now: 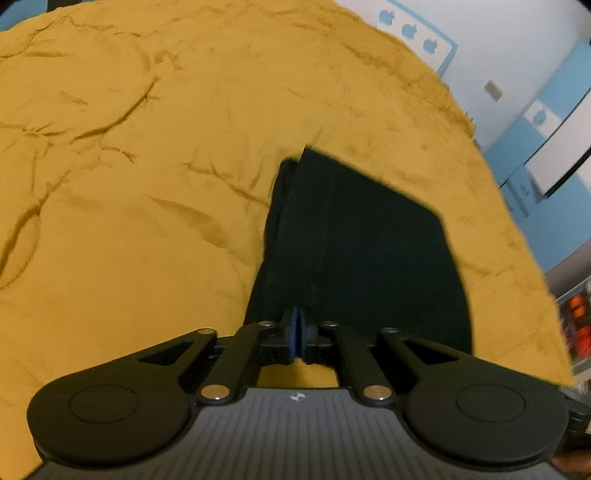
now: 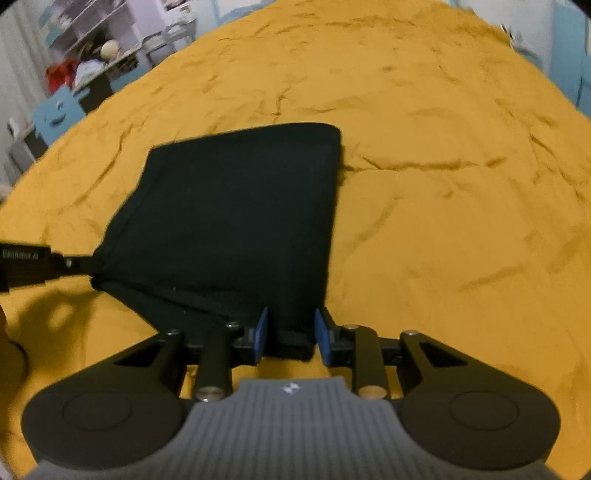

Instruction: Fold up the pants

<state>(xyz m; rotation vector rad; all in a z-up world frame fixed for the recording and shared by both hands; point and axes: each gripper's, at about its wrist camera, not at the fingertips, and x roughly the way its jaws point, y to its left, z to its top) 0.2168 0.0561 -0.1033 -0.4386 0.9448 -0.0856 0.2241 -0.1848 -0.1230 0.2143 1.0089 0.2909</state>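
Nearby, a mustard-yellow bedspread (image 2: 443, 221) covers a bed from edge to edge, creased all over, with the folded black pants (image 2: 240, 214) lying flat on it near the centre of the right wrist view. Beyond the bedspread at 11 o'clock in that view stand pale shelves (image 2: 92, 26) crowded with small items too blurred to name, and a blue chair back (image 2: 55, 114) sits just off the bed edge. At 1 o'clock in the left wrist view a white wall carries a blue-bordered panel with blue apple shapes (image 1: 410, 31); a white slab-like object at 3 o'clock is cut off by the frame. The right hand-held gripper (image 2: 291, 338) has its blue pads standing apart around the pants' near corner, not pressing on it. The left hand-held gripper (image 1: 297, 332) shows its pads almost together over the pants' near edge; whether cloth is pinched between them cannot be told. In the right wrist view that left tool enters at 9 o'clock, its tip meeting the pants' left corner, where dark cloth hides the contact.
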